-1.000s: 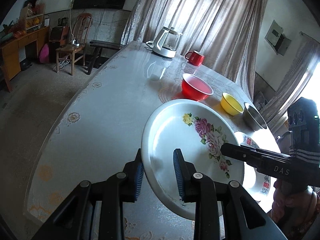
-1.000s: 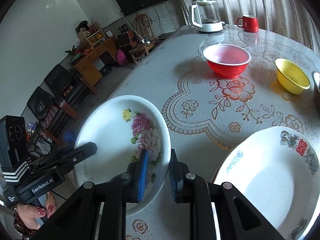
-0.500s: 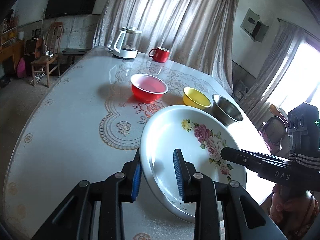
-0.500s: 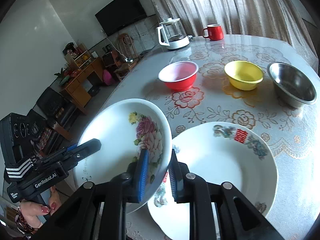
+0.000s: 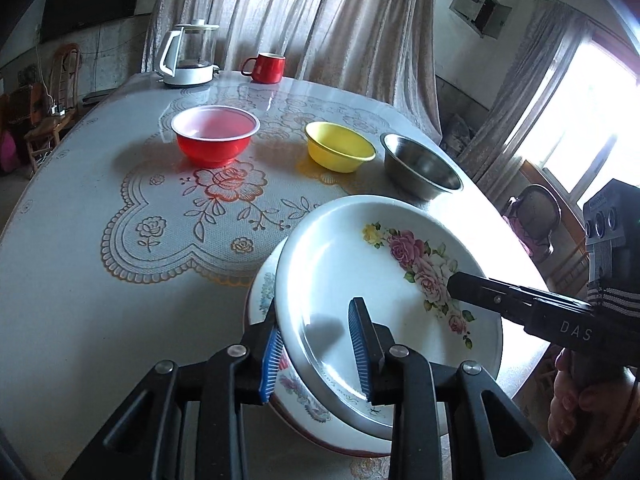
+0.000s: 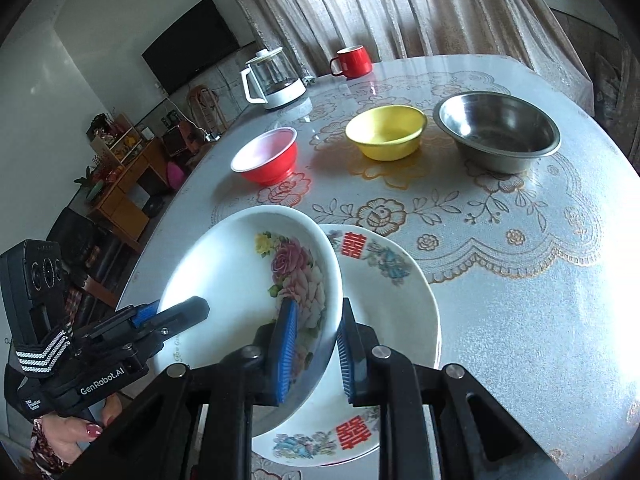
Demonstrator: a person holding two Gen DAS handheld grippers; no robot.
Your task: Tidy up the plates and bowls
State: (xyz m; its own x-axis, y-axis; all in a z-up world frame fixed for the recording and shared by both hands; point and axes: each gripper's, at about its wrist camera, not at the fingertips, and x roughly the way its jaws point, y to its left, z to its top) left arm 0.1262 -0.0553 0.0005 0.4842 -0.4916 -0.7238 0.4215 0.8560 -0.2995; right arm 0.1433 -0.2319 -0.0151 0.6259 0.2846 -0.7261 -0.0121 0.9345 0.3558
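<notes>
Gripping rose plate (image 5: pixel 352 276) rim w/ both tongs, L (image 5: pixel 316 354) & R (image 6: pixel 316 350), over red-character plate (image 6: pixel 384 280).

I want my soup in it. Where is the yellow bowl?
In the right wrist view, the yellow bowl sits on the table's far side, between the red bowl and the steel bowl.

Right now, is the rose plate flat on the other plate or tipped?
Tipped. The rose plate is gripped at both rims, its right edge low over the red-character plate, its left edge raised. Contact cannot be told.
</notes>
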